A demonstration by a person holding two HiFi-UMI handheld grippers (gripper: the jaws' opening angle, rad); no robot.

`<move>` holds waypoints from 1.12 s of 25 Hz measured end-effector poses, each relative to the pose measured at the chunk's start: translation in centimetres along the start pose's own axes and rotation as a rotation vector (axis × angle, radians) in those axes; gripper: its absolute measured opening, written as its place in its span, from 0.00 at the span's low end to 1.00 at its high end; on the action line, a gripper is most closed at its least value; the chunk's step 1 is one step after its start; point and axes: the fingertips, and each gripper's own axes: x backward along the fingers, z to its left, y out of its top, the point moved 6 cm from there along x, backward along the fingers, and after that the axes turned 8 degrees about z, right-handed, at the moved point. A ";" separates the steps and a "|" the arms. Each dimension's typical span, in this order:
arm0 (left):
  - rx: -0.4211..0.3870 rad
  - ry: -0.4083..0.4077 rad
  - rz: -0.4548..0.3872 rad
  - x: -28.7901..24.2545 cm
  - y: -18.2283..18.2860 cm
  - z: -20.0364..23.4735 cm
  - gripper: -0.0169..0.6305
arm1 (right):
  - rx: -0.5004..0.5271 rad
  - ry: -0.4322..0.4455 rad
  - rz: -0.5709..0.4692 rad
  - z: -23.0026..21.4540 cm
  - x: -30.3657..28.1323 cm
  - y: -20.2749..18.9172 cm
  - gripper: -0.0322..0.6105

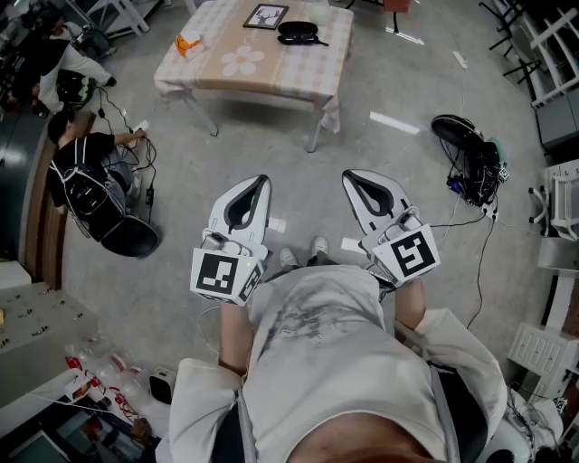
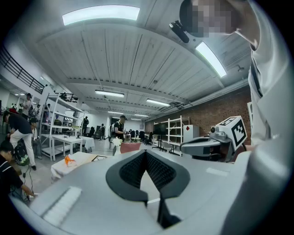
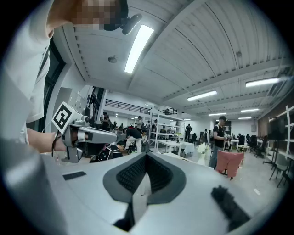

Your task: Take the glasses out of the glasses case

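The black glasses case (image 1: 301, 33) lies shut on a cloth-covered table (image 1: 271, 68) far ahead across the floor, next to a framed picture (image 1: 265, 15). I hold both grippers level at chest height, well short of the table. The left gripper (image 1: 261, 179) has its jaws together with nothing between them, and its tips (image 2: 146, 152) meet in the left gripper view. The right gripper (image 1: 347, 174) is shut and empty too, its tips (image 3: 146, 154) closed in the right gripper view. In the left gripper view the table (image 2: 76, 161) shows low at the left, and the case is hidden.
An orange object (image 1: 188, 42) lies on the table's left end. A person (image 1: 86, 172) sits on the floor at the left among bags and cables. A black bag with cables (image 1: 470, 154) lies on the floor at the right. Shelves and chairs line the room's edges.
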 end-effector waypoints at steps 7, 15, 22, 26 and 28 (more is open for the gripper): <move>-0.010 0.007 -0.001 -1.4 0.3 -0.2 0.04 | 0.026 -0.005 -0.002 -1.4 -0.4 -0.1 0.08; -0.007 0.025 0.008 -3.4 0.6 -0.7 0.04 | 0.011 -0.006 -0.023 -3.7 -0.2 -0.5 0.08; -0.002 0.047 0.015 -5.5 0.7 -2.8 0.04 | -0.018 0.010 -0.029 -6.8 1.2 -1.8 0.08; -0.007 0.057 0.021 -6.1 1.0 -3.2 0.04 | -0.020 0.021 -0.025 -7.6 1.2 -2.0 0.08; -0.010 0.059 0.023 -6.4 1.2 -2.9 0.04 | -0.017 0.023 -0.023 -7.8 0.9 -2.0 0.08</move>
